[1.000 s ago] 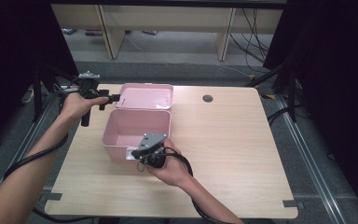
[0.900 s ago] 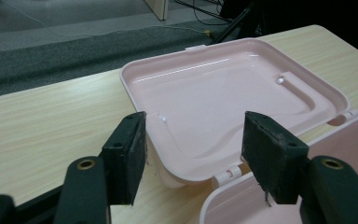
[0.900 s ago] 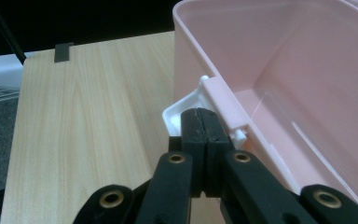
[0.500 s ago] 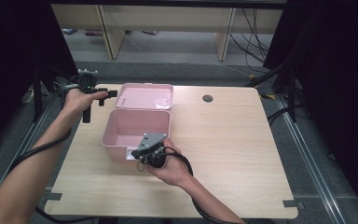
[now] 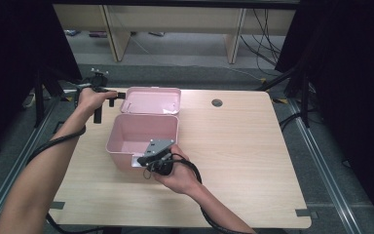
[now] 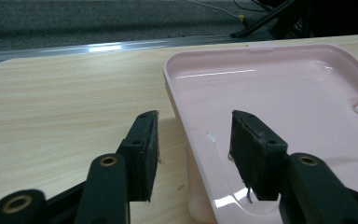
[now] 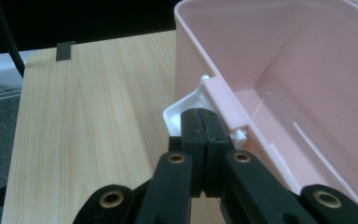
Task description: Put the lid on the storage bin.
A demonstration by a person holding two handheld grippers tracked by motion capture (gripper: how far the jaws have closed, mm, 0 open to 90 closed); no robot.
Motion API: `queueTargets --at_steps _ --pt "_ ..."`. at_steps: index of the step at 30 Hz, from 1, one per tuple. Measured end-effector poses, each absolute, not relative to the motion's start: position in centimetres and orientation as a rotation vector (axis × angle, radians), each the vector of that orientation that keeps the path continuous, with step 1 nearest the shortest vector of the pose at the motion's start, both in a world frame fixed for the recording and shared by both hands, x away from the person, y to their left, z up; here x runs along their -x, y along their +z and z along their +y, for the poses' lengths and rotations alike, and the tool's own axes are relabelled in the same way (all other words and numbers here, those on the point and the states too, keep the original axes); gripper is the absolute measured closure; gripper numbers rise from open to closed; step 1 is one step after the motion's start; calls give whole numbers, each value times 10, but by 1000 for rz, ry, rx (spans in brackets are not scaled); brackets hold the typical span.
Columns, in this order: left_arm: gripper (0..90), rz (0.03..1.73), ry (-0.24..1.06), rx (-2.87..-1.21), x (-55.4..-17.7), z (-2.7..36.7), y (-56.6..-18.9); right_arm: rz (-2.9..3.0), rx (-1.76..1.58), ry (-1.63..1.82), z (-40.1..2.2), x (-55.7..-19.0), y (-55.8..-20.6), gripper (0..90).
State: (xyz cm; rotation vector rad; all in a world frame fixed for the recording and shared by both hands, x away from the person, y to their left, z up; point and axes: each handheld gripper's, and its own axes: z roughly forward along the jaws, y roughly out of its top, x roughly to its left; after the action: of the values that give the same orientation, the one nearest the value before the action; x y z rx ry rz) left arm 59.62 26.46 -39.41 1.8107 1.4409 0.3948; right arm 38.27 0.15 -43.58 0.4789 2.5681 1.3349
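A pink box stands open on the wooden table, its lid lying flat behind it. My left gripper is at the lid's left edge. In the left gripper view its jaws straddle the lid's rim, one pad outside over the table, one inside the lid; my left gripper has just been closing and neither pad presses on the rim. My right gripper is at the box's front wall. My right gripper is shut, tips against the white latch of the box.
A round cable hole sits in the table behind the box, to the right. Black tape marks lie near the front corners. The table's left edge runs close to the left hand. Stands and cables crowd the floor around the table.
The left hand has moved toward the lid's left edge, and its jaws have narrowed around the rim. The right hand and the box have stayed put.
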Motion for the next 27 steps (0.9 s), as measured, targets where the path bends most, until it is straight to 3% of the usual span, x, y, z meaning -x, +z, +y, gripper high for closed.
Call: queueTargets --at_steps 27 --pt "663 1610 342 -1826 -636 245 -423 2580 -472 1330 1 -383 -435 900"
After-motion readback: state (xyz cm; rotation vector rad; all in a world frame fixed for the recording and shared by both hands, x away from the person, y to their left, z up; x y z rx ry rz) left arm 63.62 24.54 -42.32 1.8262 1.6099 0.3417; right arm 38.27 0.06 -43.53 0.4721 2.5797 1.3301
